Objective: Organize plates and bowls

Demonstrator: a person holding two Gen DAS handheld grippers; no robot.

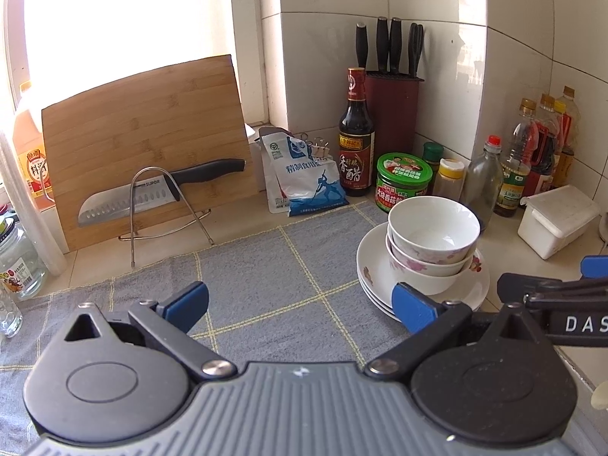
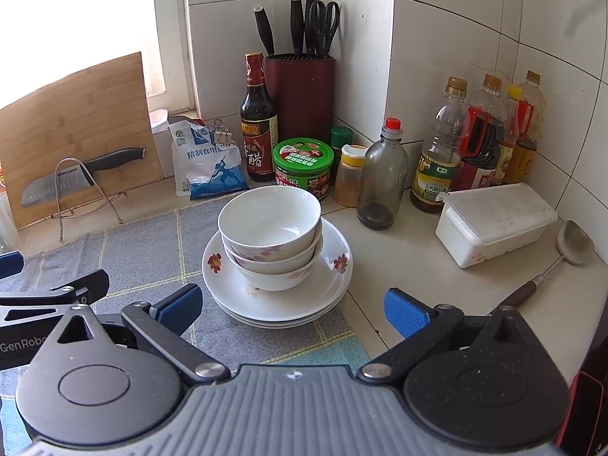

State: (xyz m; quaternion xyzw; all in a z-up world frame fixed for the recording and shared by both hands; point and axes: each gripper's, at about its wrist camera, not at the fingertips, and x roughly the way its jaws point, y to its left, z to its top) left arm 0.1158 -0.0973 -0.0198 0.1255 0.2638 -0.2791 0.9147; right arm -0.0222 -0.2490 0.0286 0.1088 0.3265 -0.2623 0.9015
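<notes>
Three white floral bowls (image 2: 270, 228) sit nested on a stack of three white floral plates (image 2: 228, 285), at the right edge of a grey checked cloth (image 2: 152, 258). In the left wrist view the bowls (image 1: 433, 235) and plates (image 1: 370, 266) are to the right. My left gripper (image 1: 300, 306) is open and empty over the cloth, left of the stack. My right gripper (image 2: 290, 313) is open and empty, just in front of the stack. The left gripper shows at the left edge of the right wrist view (image 2: 11, 262).
A cutting board (image 1: 144, 144) with a knife (image 1: 152, 193) on a wire rack stands at the back left. A salt bag (image 2: 207, 159), vinegar bottle (image 2: 258, 121), knife block (image 2: 302, 95), jars and oil bottles (image 2: 482, 133) line the wall. A white lidded box (image 2: 494, 224) and ladle (image 2: 562, 254) lie at the right.
</notes>
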